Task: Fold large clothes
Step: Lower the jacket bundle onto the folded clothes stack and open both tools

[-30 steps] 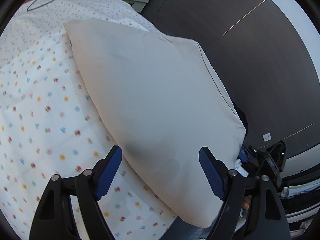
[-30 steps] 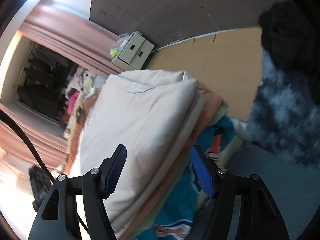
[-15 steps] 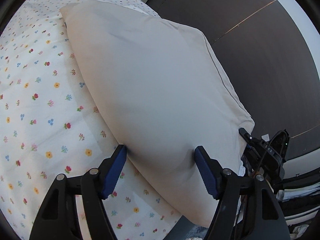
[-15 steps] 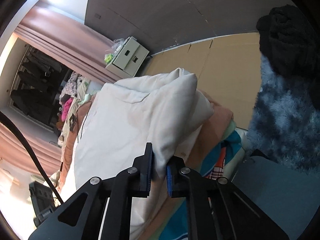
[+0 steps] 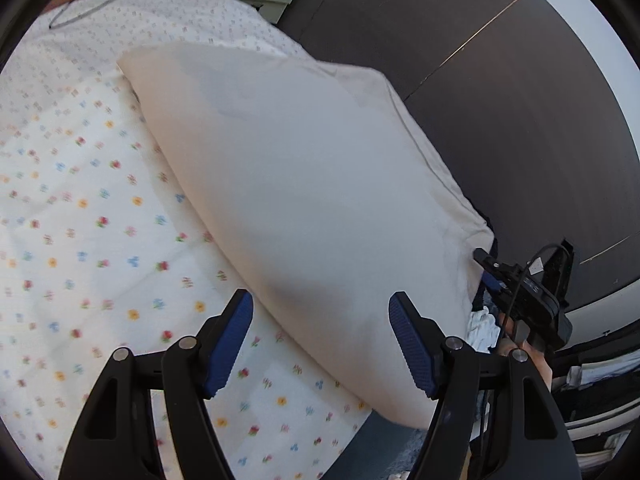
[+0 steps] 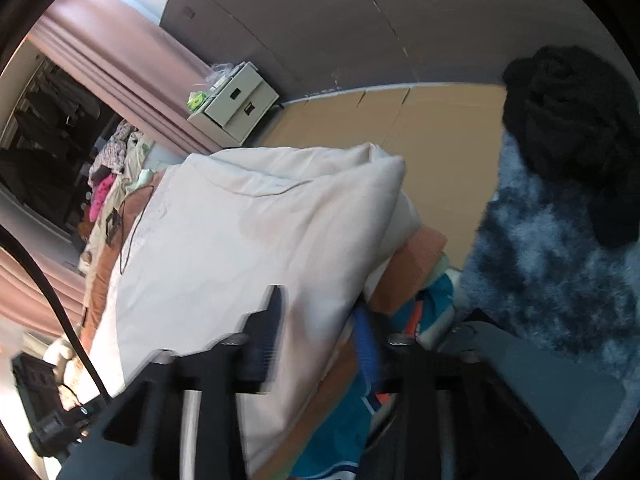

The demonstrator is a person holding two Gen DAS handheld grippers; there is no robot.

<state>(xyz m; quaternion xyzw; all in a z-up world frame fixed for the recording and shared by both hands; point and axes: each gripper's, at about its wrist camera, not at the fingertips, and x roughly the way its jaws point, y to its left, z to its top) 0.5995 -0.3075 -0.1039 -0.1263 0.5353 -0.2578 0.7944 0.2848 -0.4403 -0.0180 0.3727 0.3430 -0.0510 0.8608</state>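
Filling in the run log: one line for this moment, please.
left gripper: open, over cream garment edge | right gripper: open, blurred, cloth between fingers | garment on floral sheet

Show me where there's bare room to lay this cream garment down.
Free: floral sheet left of the cream garment, up to the grey cable. Crowded: the bed edge by the right tool, with stacked fabrics.

we see plain cream folded cloth [image 5: 304, 184] | white bedsheet [image 5: 80, 248] dotted with small red, blue, yellow flowers at 9 o'clock | blue ribbed finger pads [image 5: 230, 344] | dusty-pink curtain [image 6: 120, 64] at 10 o'clock
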